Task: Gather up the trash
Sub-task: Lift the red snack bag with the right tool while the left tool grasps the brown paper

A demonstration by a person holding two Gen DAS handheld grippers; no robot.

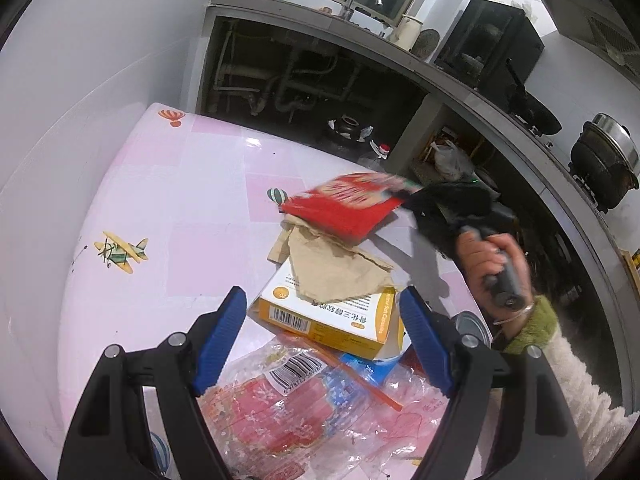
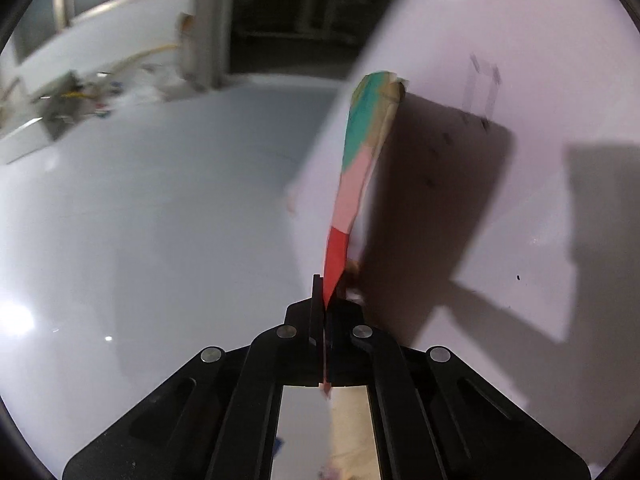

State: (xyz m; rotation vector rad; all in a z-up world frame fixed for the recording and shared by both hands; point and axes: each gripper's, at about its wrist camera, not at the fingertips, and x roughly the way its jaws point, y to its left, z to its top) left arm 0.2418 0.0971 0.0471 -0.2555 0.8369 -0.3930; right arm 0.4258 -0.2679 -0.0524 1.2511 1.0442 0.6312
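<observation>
Trash pile on the table point(image 1: 160, 208), left gripper point(image 1: 324, 344) spread wide above it.
The yellow carton point(image 1: 332, 320) lies at frame centre between its jaws, long axis crosswise; the right gripper point(image 2: 326, 300) pinches the red packet point(image 1: 344, 208) at upper right.

"Soft Capsules" on yellow box point(image 1: 332, 316)

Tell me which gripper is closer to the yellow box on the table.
Left. The left gripper hangs open right over the yellow box, one finger on each side. The right gripper is farther back, shut on a red packet.
</observation>
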